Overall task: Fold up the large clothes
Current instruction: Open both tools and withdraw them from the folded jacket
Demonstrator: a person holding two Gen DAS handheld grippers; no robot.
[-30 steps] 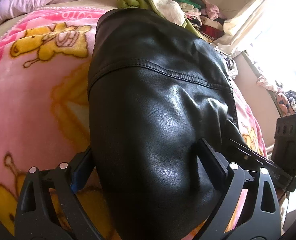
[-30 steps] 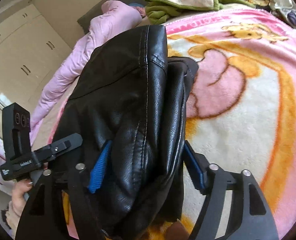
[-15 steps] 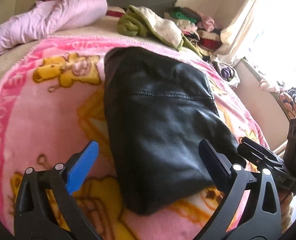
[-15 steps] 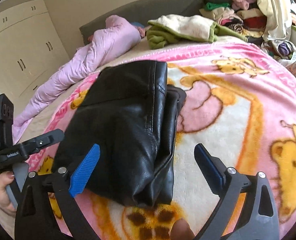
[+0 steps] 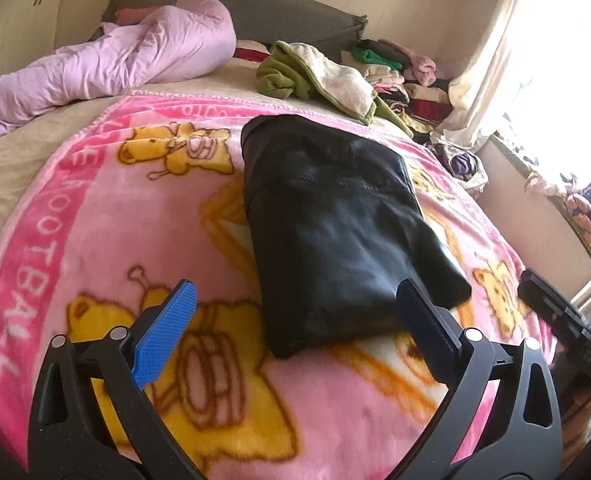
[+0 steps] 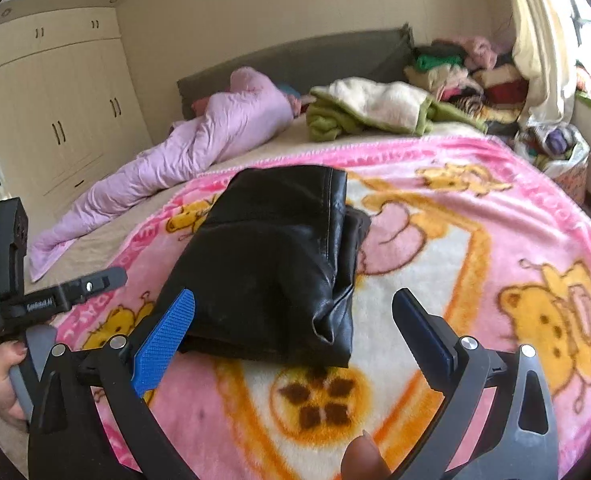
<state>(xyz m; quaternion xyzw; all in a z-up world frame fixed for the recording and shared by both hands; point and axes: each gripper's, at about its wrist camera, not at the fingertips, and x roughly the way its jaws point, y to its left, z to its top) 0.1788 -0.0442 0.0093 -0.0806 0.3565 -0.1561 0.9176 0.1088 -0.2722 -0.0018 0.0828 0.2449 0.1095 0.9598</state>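
A black leather jacket (image 5: 335, 232) lies folded into a compact bundle on the pink cartoon-bear blanket (image 5: 95, 220). My left gripper (image 5: 295, 286) hovers open just short of the bundle's near end, with nothing between its blue pads. In the right wrist view the same jacket (image 6: 271, 256) rests ahead and slightly left. My right gripper (image 6: 294, 294) hangs above its near edge. Its jaws are opening wide and grip nothing. A hand holds the left gripper's handle (image 6: 23, 304) at the left edge of that view.
A lilac duvet (image 5: 135, 56) lies along the bed's far left. A green and cream blanket (image 5: 315, 76) and a stack of folded clothes (image 5: 395, 76) sit by the grey headboard. A wardrobe (image 6: 55, 112) lines the left wall. A bag of clothes (image 6: 555, 148) stands under the curtained window.
Both grippers have let go of the jacket, spread their jaws and drawn back and upward. The jacket now lies still on the blanket, farther from both cameras.
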